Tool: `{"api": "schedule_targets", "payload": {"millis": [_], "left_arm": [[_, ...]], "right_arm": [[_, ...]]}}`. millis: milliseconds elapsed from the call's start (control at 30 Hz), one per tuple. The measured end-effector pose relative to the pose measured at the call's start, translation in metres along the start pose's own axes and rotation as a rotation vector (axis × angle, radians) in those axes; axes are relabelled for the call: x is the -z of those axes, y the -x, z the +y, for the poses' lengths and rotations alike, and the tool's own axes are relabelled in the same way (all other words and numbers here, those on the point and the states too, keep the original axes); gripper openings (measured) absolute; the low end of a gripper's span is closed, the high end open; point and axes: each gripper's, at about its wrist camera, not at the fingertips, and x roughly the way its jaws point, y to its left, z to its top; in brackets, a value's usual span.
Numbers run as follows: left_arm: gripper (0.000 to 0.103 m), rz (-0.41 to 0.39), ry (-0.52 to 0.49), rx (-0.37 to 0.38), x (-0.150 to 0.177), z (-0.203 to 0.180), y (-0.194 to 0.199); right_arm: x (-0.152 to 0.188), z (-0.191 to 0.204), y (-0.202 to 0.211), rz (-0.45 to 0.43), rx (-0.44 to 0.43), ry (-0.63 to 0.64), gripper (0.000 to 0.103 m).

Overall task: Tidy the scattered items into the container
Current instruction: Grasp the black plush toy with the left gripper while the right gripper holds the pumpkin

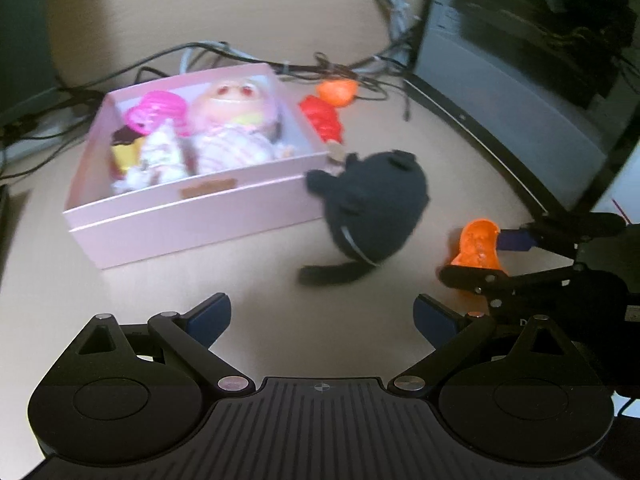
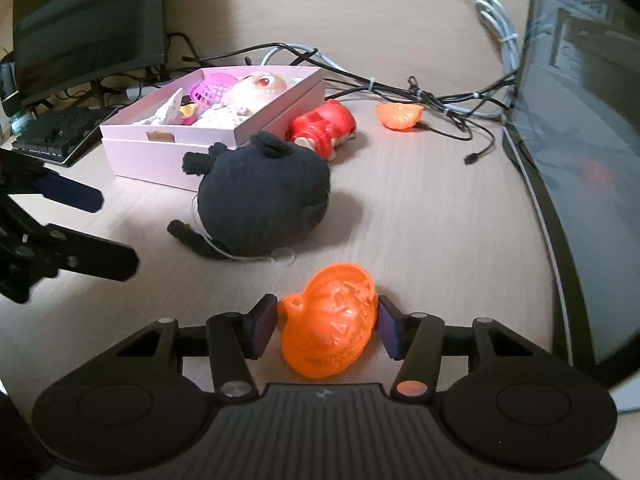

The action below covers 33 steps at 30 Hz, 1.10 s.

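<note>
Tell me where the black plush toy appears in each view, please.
Left wrist: black plush sits right of centre, at the pink box's near right corner.
Right wrist: black plush sits left of centre, in front of the pink box.
Shared landmark: the pink box.

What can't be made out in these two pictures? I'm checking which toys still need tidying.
- Left wrist view: the pink cardboard box contents are blurred; the small items beside the pale doll can't be identified.
- Right wrist view: the box's near wall hides its floor.
- Black plush toy: only its back shows, face hidden in both views.
- Translucent orange moulded toy: whether the right gripper pads press it is unclear.
- Left gripper: open, empty.
</note>
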Motion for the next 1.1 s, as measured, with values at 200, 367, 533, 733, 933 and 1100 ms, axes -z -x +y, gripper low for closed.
{"api": "schedule_targets", "payload": {"millis": [200, 367, 533, 733, 933, 1100], "left_arm": [[0.1, -0.07, -0.018, 0.029, -0.019, -0.013, -0.014], [0.1, -0.075, -0.074, 0.049, -0.043, -0.034, -0.044], [0.088, -0.064, -0.074, 0.018, -0.046, -0.042, -0.06], [0.074, -0.069, -0.047, 0.028, -0.039, -0.036, -0.052], [0.073, -0.064, -0.014, 0.034, -0.019, -0.018, -0.01], [0.073, -0.045, 0.023, -0.025, 0.004, 0.01, 0.023]], "right_arm": [[0.013, -0.006, 0.017, 0.0, 0.045, -0.055, 0.053], [0.023, -0.005, 0.028, 0.004, 0.073, -0.062, 0.053], [0.028, -0.007, 0.037, 0.0, 0.103, -0.068, 0.053], [0.024, -0.01, 0.039, -0.001, 0.103, -0.075, 0.053], [0.0, 0.009, 0.034, -0.032, 0.037, -0.014, 0.053], [-0.016, 0.043, 0.021, -0.037, -0.039, 0.066, 0.053]]}}
